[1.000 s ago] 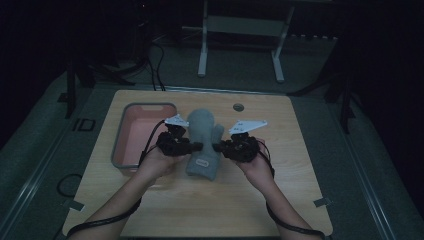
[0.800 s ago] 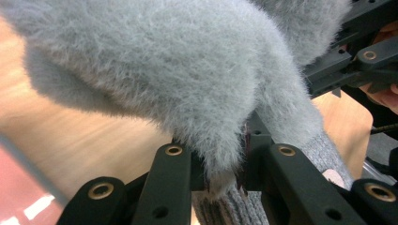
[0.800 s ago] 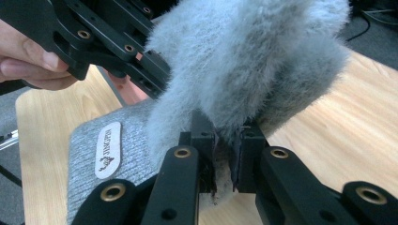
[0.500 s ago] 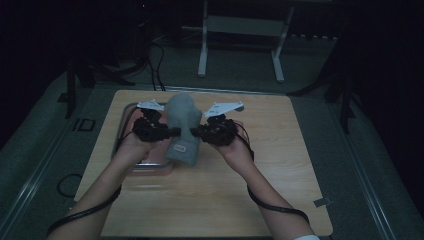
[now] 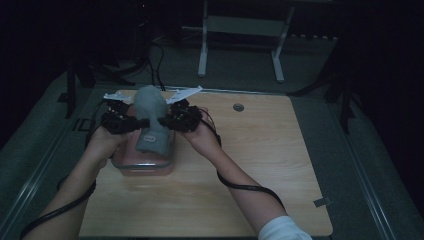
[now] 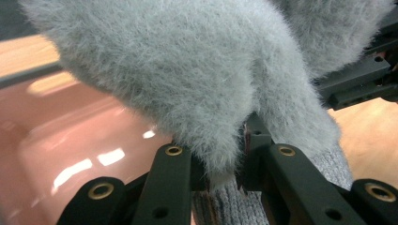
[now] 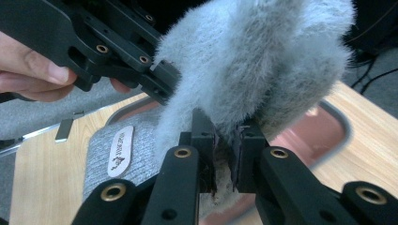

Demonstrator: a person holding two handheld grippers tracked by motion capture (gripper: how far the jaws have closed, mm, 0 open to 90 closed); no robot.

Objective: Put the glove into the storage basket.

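Observation:
A grey fuzzy knit hat with a small oval label hangs between my two grippers above a pink tray at the table's left. My left gripper is shut on the hat's left edge; its jaws pinch a fold of fuzzy knit over the tray. On the other side, my right gripper is shut on the hat's right edge, clamping grey fabric. In the right gripper view the label shows on the ribbed cuff, and my left gripper grips the hat farther off.
The wooden table stretches to the right of the tray, with a round grommet near its back edge. A white stand rises on the floor behind. Cables trail from both grippers along the forearms.
Both grippers have carried the hat left and away from the person, from the table's middle to above the pink tray. Both stayed shut on the hat.

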